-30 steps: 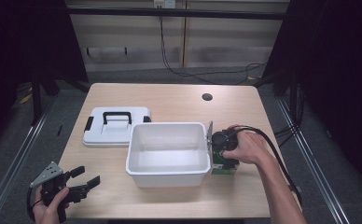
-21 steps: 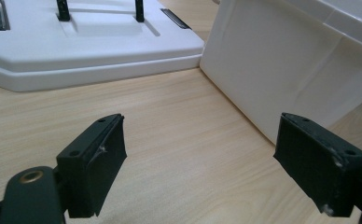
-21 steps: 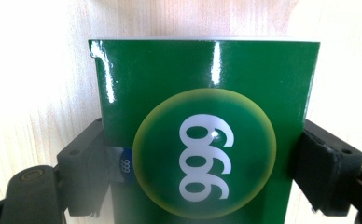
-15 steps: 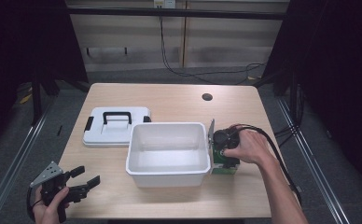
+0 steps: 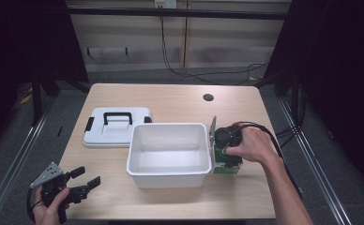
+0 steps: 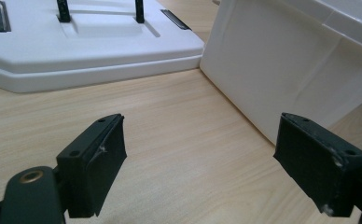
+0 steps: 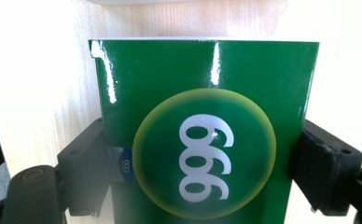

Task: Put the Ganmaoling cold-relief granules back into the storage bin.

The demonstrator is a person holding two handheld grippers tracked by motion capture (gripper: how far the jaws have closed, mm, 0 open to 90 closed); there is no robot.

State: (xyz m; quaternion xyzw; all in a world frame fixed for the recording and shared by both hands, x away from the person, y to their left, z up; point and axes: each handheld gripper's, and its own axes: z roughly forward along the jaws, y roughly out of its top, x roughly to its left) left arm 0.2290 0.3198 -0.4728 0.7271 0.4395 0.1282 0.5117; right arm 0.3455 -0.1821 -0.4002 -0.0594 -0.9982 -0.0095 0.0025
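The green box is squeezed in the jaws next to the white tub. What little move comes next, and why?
Probably lift the green box a little. The right gripper is shut on it, it stands on the table beside the white tub, and the tub looks empty, so it must clear the rim.

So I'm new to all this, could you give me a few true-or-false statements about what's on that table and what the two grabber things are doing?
1. The white bin has something in it. False: its inside looks empty.
2. The right gripper is clamped on a green box. True: a jaw presses each side of the box, which bears a 999 mark.
3. The white lid is fitted on the bin. False: it lies flat on the table, left of the bin.
4. The left gripper is open and holds nothing. True: its jaws stand apart above bare wood.
5. The green box stands at the bin's left side. False: it sits against the right side.
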